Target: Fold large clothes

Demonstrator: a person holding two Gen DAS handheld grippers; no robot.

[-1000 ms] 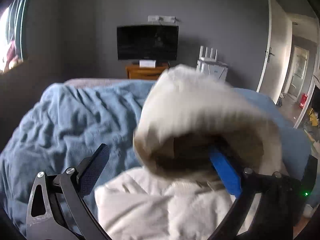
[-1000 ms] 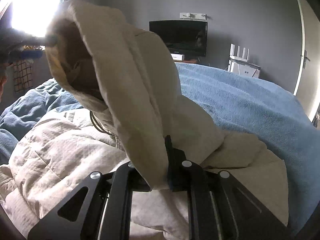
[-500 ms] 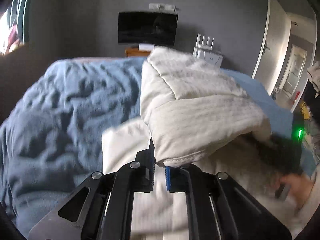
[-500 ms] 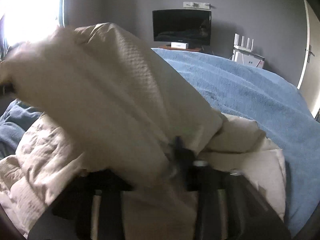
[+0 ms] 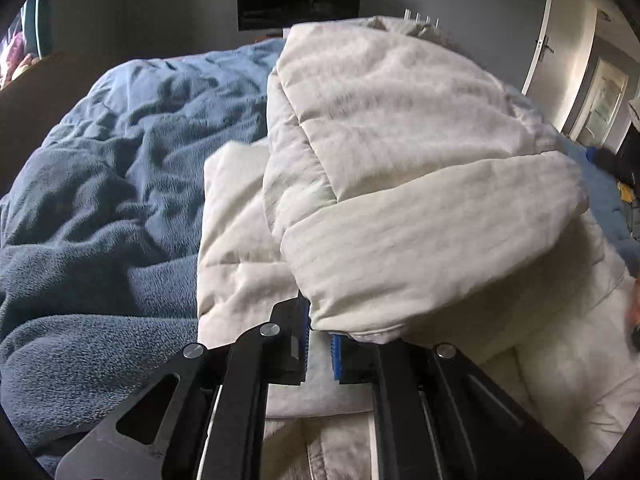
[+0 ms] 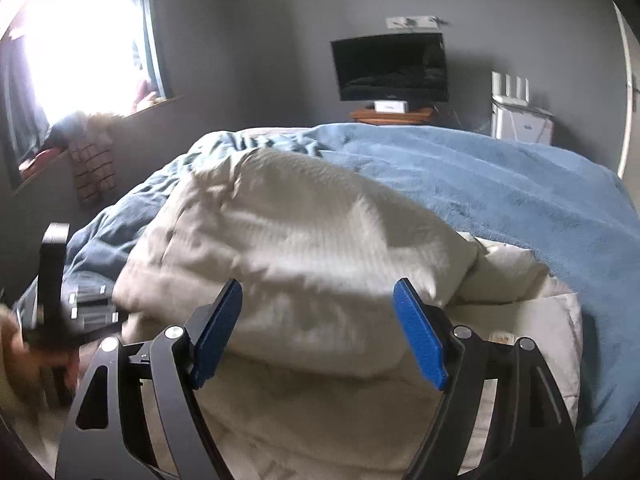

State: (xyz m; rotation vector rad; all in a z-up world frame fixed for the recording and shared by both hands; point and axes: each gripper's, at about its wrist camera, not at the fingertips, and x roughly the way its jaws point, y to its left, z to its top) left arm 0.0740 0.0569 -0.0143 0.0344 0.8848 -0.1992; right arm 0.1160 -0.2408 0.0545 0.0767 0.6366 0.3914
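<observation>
The left tongs (image 5: 320, 346) grip the jacket (image 5: 400, 160) hem; the right tongs (image 6: 318, 330), just opening, hold nothing. Lay the fold flat toward 12 o'clock on the bed (image 5: 100, 200).

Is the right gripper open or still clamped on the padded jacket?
Open: the right gripper has just been opening, its blue pads spread wide and clear of the cream padded jacket folded over beyond them.

This is a bedroom in a home. A big bed (image 6: 520, 184) with a soft blue blanket (image 5: 120, 184) fills the room. A dark TV (image 6: 392, 66) sits on a small wooden stand (image 6: 394, 115) by the grey wall (image 6: 260, 60). A bright window (image 6: 80, 52) has curtains, and there is a white door (image 5: 540, 44).
</observation>
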